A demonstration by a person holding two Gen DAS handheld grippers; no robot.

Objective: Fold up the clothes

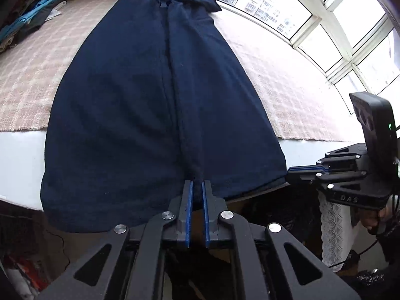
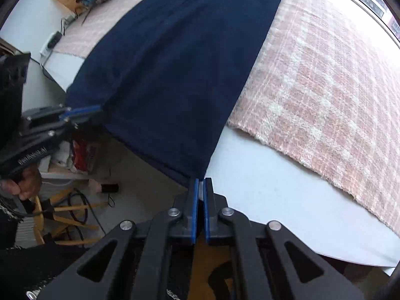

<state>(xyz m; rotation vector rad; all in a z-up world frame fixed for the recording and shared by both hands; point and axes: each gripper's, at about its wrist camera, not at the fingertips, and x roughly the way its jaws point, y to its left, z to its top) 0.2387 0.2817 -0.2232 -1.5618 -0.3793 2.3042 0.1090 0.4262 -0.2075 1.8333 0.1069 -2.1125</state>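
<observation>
One navy garment [image 1: 155, 105] lies stretched along a white table [image 2: 262, 200], over a pink checked mat [image 1: 282, 95], its near hem hanging off at six o'clock. The left gripper [image 1: 197, 182] pinches the hem's middle fold; the right gripper [image 2: 200, 180] clamps its corner. Piled clothes [image 1: 32, 12] sit at ten o'clock.

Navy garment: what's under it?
The navy garment lies over a pink checked blanket on a white table; its near hem overhangs the edge. Anything beneath the cloth is covered.
</observation>
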